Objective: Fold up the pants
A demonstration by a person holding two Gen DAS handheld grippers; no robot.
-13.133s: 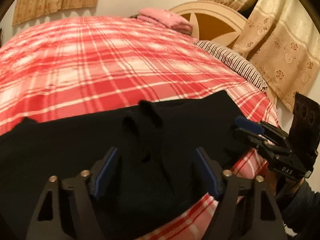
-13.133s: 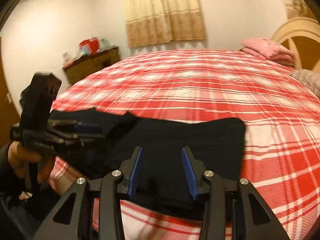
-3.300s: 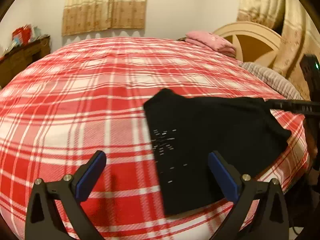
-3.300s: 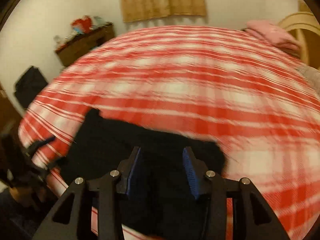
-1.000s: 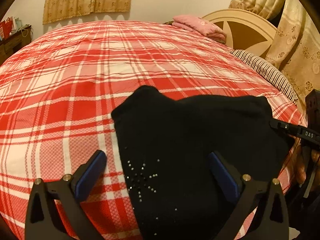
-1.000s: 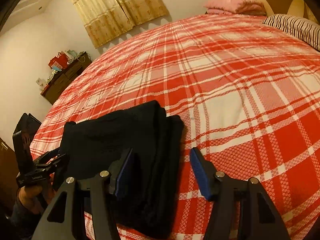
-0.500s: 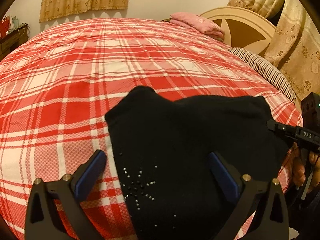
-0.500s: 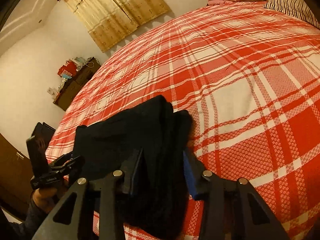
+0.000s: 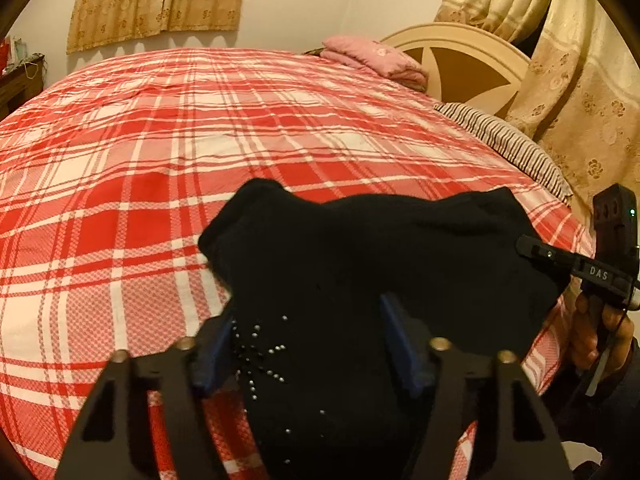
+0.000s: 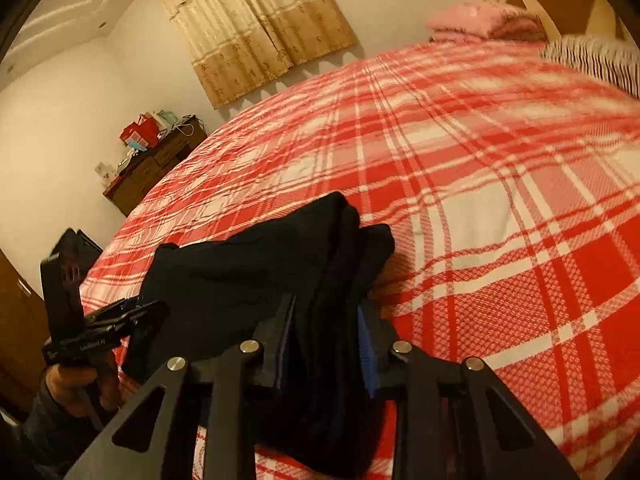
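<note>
Right wrist view: right gripper (image 10: 326, 340) closing, clamped on near right end of folded black pants (image 10: 256, 276), long axis leftward toward half-closed left gripper (image 9: 308, 344).

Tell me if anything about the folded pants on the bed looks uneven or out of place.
The black pants are not squared up: at the far edge the stacked layers are staggered rather than flush, and one corner pokes out past the rest over the plaid bedspread.
</note>
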